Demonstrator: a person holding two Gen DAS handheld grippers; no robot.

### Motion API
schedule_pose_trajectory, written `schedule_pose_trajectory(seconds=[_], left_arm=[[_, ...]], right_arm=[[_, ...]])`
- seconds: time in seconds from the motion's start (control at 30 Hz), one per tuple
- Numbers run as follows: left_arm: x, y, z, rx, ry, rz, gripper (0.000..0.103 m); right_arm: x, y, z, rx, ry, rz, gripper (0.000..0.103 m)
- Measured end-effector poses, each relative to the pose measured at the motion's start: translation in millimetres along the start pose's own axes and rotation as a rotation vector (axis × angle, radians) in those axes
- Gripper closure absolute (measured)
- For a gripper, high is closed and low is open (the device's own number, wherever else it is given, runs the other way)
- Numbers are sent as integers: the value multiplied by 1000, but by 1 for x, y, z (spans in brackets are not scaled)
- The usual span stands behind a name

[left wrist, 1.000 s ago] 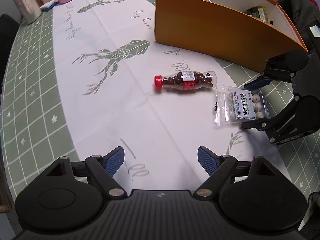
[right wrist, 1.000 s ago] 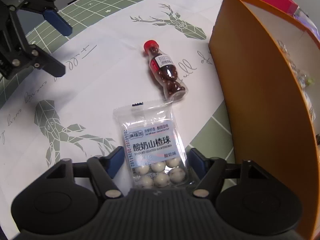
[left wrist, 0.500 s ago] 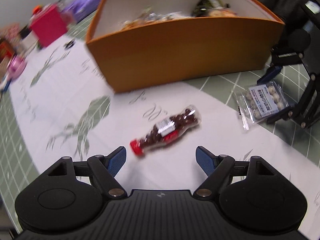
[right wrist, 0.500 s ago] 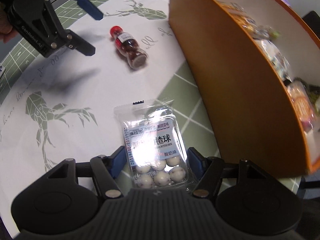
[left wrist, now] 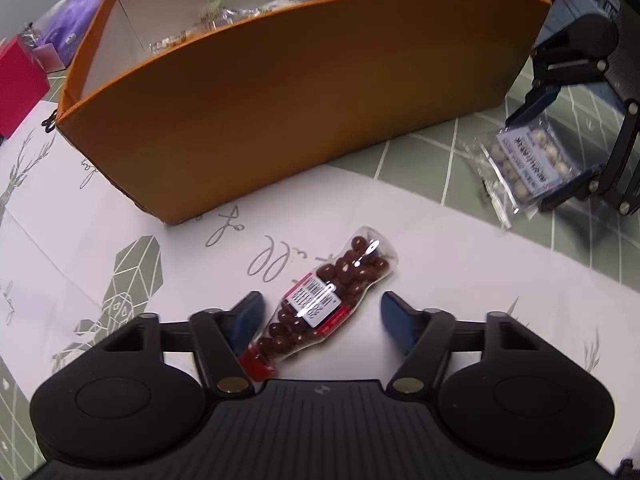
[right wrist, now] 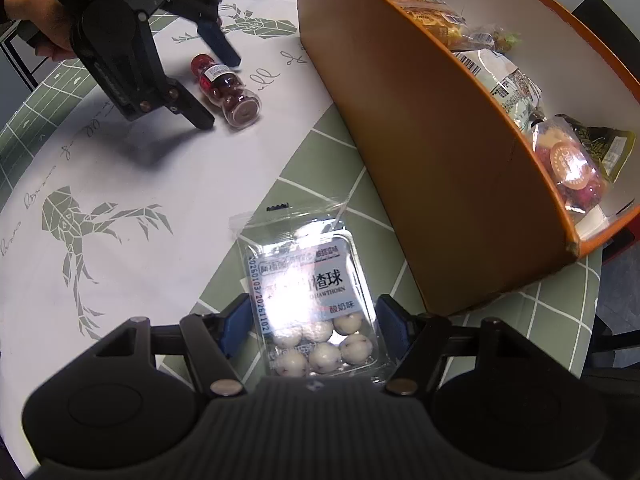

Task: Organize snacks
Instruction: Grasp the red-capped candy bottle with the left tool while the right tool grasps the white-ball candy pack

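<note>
A: What has been changed since the earlier frames?

B: In the left wrist view, the left gripper (left wrist: 320, 316) has been brought down over the bottle (left wrist: 326, 300), which lay well ahead of it before. Its jaws have just been closing; the bottle now lies slantwise between them on the table (left wrist: 460, 264). The left pad is just beside the neck, the right pad stands clear, so nothing is gripped yet.

A: How is the step best done?

B: In judgement, the jaws should be squared across the bottle's body, not its cap, before being shut.

A: And the right wrist view?

B: The right gripper (right wrist: 314, 328) is seen clenched on the pack (right wrist: 310, 300), its pads against both edges. The pack is held low over the table.

A: What stands around?

B: The box (right wrist: 420, 152), already holding snacks, lies just beside the pack. Its tall wall must be cleared by lifting first, probably. Scissors (left wrist: 50, 122) are glimpsed by the box's far corner.
</note>
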State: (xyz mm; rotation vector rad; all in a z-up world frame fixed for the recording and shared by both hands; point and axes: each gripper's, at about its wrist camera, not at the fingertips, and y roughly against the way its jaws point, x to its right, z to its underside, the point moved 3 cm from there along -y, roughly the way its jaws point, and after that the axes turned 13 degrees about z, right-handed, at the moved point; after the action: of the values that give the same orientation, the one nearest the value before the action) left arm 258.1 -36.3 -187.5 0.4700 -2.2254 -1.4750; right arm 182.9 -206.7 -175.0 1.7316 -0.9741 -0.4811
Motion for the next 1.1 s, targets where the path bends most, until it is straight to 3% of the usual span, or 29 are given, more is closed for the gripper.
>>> schedule_pose_trajectory(seconds=[0.07,0.2,0.4,0.5,0.6,0.67,0.7,0.77,0.83,1.0,1.1], left_arm=[[4,1,3,21,21,-11,48],[11,2,10,54,164,-34,64],[32,4,31,121,450,-110,67],[50,5,40,147,521,-133,68],[63,4,45,180,550,-168,60],[63,7,49,227,579,-209,30],[61,8,50,252,599,-246,25],[56,17,50,323,631,-318,23],[54,16,48,384,618,-313,23],[54,1,35,398,563,-322,27],[52,-1,33,416,566,-383,27]], right_arm=[[-1,2,0,0,-7,6,36],[-4,2,-1,-5,-30,32,36],[-9,2,-1,-63,-195,121,37],[-17,5,3,-56,-277,156,37],[-27,7,9,1,-308,150,24],[-32,7,15,77,-306,158,20],[-34,8,18,130,-290,177,20],[-36,7,26,211,-289,206,19],[-34,6,32,261,-327,194,16],[-29,4,37,320,-350,206,16],[-28,3,37,325,-356,212,16]])
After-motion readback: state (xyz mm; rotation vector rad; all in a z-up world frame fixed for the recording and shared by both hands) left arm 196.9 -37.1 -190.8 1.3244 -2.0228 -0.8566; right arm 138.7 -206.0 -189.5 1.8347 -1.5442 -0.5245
